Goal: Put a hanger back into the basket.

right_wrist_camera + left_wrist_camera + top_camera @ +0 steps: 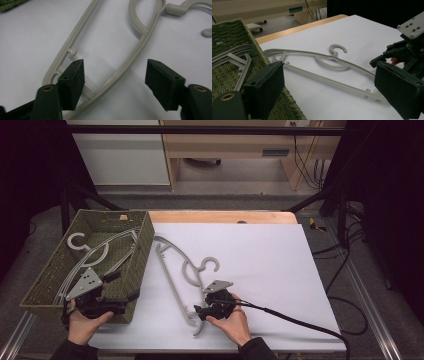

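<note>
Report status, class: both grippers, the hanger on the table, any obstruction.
Right gripper open, astride hanger, pads not touching. Left gripper open at basket edge, holding nothing. Nothing in the way.

Left hand (84,324) comes in low at the near left edge, wrapped around the left gripper (120,284), whose grey plate tilts up on top; its jaws stand wide apart with nothing pressed between the pads. Right hand (234,322) reaches in beside it, fingers curled over the right gripper (199,312), cable trailing off to the right; its jaws point down and leftward, parted, pads (73,81) clear of any contact.
</note>
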### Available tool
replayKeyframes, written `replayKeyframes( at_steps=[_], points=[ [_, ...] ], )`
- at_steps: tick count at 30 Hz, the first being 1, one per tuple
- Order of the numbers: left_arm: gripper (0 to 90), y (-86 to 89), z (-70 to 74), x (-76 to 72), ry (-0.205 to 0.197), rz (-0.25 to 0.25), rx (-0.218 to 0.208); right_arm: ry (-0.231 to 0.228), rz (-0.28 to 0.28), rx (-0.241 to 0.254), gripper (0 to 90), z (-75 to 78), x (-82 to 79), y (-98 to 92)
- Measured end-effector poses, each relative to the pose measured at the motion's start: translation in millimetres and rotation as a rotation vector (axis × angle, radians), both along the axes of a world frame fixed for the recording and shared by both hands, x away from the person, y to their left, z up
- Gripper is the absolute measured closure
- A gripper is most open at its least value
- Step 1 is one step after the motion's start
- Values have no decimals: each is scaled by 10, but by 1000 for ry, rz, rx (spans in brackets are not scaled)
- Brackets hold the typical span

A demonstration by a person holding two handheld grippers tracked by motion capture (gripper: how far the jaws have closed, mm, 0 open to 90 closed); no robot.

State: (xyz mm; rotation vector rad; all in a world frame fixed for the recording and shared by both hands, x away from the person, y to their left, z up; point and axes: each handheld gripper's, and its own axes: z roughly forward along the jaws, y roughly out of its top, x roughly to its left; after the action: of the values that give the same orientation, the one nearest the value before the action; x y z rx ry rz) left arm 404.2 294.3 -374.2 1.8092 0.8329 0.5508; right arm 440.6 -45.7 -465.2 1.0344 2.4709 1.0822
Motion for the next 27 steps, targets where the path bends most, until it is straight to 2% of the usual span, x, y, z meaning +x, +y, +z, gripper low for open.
replayKeyframes(
  at_steps=[4,6,9,11,12,14,19,22,27],
  points=[
    [88,-4,-2,-1,0,1,2,8,-10,-37,455,-68,26,10],
    [89,-6,-7,3,3,-1,3,28,-18,-45,501,-70,31,9],
    [90,-6,-20,7,5,2,7,81,-27,-30,557,-53,34,8],
    [91,0,-26,11,7,4,6,95,-27,-21,583,-55,41,3],
    [92,3,-27,11,8,5,6,118,-44,-8,583,-48,39,12],
    [92,9,-25,9,9,5,6,128,-37,-19,591,-39,45,-8],
    [92,15,-11,0,5,5,2,186,-75,-38,627,2,51,-75],
    [92,19,-9,-1,6,6,1,238,-99,-34,665,25,64,-201],
    [93,8,-11,-6,7,4,5,256,-123,-47,710,46,70,-380]
  ],
)
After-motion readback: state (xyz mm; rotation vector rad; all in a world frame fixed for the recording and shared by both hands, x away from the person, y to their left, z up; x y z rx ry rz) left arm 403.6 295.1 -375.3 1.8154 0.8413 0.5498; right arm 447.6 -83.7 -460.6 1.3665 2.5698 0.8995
